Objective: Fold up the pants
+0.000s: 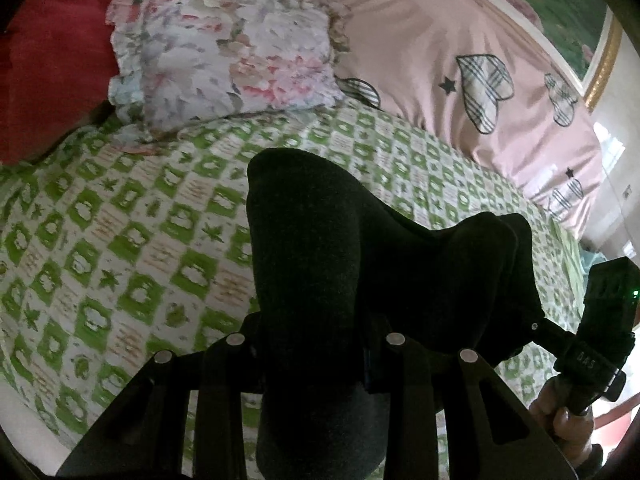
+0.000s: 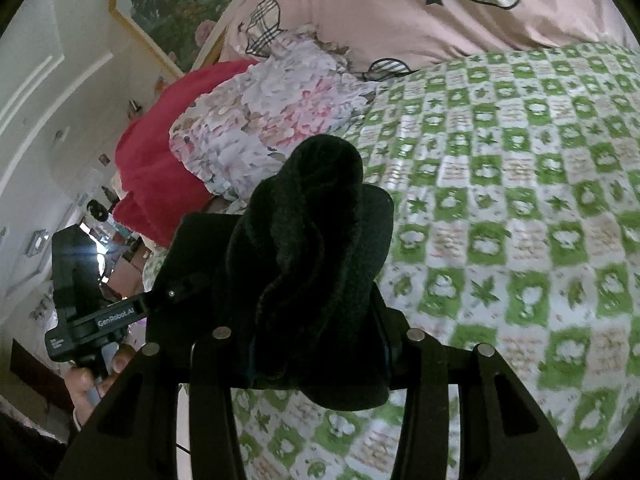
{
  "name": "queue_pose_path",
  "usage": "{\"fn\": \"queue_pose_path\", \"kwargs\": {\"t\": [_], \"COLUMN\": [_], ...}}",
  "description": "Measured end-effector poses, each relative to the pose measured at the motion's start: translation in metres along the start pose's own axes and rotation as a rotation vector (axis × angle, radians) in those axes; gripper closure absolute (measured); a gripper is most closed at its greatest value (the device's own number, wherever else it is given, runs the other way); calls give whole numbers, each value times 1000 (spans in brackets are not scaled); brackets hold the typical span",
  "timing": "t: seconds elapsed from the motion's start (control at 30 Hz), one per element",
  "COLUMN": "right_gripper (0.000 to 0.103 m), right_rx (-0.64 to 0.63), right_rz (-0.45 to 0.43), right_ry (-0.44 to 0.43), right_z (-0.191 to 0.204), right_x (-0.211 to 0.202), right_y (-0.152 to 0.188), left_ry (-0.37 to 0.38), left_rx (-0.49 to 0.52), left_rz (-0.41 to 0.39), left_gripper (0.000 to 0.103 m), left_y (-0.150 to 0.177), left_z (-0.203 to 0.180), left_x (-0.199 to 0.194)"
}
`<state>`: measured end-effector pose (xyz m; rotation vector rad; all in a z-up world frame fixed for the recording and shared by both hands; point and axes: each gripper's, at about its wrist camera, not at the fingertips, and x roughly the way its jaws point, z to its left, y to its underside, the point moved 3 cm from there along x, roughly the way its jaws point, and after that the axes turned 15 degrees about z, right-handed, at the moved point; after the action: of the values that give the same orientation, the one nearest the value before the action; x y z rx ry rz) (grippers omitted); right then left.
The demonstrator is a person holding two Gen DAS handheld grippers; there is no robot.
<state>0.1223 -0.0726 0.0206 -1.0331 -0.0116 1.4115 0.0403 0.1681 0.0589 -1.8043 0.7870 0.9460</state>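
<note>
Black pants held up over the green checked bedspread by both grippers.

The pants [image 1: 320,280] are bunched between the closed fingers of the left gripper [image 1: 316,360] and, at another part, clamped in the right gripper [image 2: 320,344], above the bedspread [image 2: 520,200]. A floral pillow [image 1: 224,48] lies at the bedspread's far edge, beside a pink duvet [image 1: 420,40].

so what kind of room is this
Most likely a bedroom: the black pants are held over a bed with a green checked sheet, a floral pillow and pink heart-print bedding, below a framed painting on the wall.
</note>
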Motion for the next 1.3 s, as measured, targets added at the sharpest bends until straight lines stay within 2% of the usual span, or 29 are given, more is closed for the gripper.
{"fn": "queue_pose_path", "kwargs": {"t": [0.37,0.63,1.0,1.3], "right_gripper": [58,57,57,56], "right_rx": [-56,-72,-51,-40], "right_rz": [25,41,49,100], "right_ry": [-2,5,1,6], "right_z": [15,13,-3,-17], "right_x": [33,53,72,95], "right_y": [-39,-58,-74,-76], "left_ry": [-44,-47,-45,-42], "left_rx": [-48,-73,-70,-90], "left_rz": [-34,-36,-30,9], "left_gripper": [72,72,72,69], "left_y": [-31,-48,-67,-65], "left_z": [29,41,48,63], "left_x": [7,21,44,69]}}
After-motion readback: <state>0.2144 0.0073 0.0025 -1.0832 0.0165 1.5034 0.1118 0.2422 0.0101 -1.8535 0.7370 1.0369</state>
